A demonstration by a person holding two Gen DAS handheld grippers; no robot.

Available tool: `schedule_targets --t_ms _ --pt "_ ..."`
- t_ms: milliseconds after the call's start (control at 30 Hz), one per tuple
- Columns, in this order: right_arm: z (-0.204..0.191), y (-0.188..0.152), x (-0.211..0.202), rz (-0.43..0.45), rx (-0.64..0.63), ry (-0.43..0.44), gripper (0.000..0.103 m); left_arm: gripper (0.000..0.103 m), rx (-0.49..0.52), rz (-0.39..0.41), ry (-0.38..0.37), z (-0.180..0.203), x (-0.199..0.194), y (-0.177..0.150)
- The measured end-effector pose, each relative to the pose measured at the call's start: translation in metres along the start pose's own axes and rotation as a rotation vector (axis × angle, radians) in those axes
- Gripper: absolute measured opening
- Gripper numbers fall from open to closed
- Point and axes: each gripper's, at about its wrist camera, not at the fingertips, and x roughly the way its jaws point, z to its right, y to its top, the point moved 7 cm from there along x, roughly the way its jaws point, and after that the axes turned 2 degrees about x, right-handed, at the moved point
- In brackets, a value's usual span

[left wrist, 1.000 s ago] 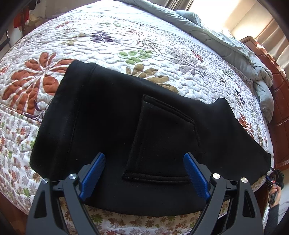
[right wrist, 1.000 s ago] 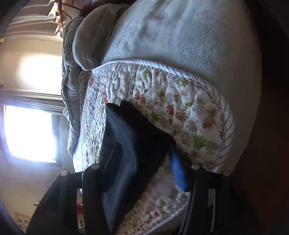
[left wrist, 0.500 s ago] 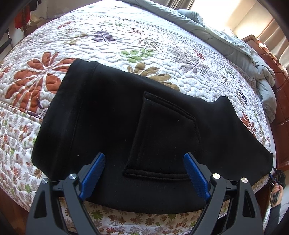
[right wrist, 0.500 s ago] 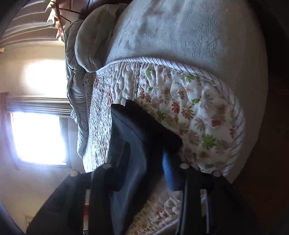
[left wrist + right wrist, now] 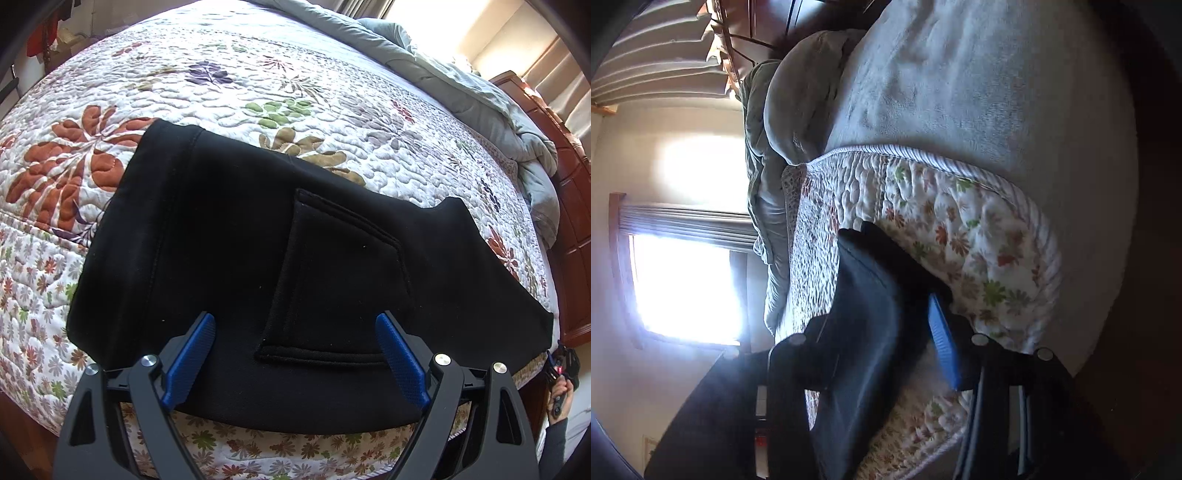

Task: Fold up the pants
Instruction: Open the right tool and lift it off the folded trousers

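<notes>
Black pants (image 5: 240, 240) lie flat across the near edge of the quilted bed, back pocket (image 5: 332, 280) up. My left gripper (image 5: 295, 332) hovers just above them with its blue pads wide open, the pocket's lower seam between them and nothing gripped. At the far right end of the pants a hand (image 5: 559, 391) holds the other tool. In the right wrist view the pants' end (image 5: 864, 295) lies between the jaws of my right gripper (image 5: 879, 317). Those jaws are opening. The blue pad (image 5: 943, 343) stands off the cloth; the other finger is hidden behind it.
A floral quilt (image 5: 258, 74) covers the bed, with a rumpled grey blanket (image 5: 461, 88) along its far side and a wooden bed frame (image 5: 576, 221) at the right. The right wrist view shows the quilt's striped edge (image 5: 1045, 236), a grey blanket (image 5: 960, 92) and a bright window (image 5: 683, 284).
The right gripper's jaws closed in on the pants' end half a second ago and have spread again since, and its view shifted a little. The left gripper and the pants stayed put.
</notes>
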Motion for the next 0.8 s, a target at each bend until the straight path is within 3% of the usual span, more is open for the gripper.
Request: schedule_targets --t_ms 167,500,600,633,800 --pt "0.012 -0.011 0.005 -0.029 0.027 0.006 0.045 0.089 0.002 0.0 0.014 -0.001 0.0 0.0" --pt "-0.008 -0.008 0.025 -0.02 0.008 0.162 0.047 0.089 -0.004 -0.004 0.01 0.0 -0.001 0.0" --pt "0.001 -0.011 0.034 -0.048 -0.001 0.115 0.046 0.089 -0.004 -0.004 0.01 0.0 -0.001 0.0" --pt "0.002 -0.011 0.037 -0.053 0.004 0.109 0.041 0.089 -0.004 -0.004 0.01 0.0 -0.001 0.0" --pt "-0.008 -0.008 0.041 -0.041 -0.018 0.112 0.039 0.089 -0.005 -0.002 0.006 0.001 -0.001 0.0"
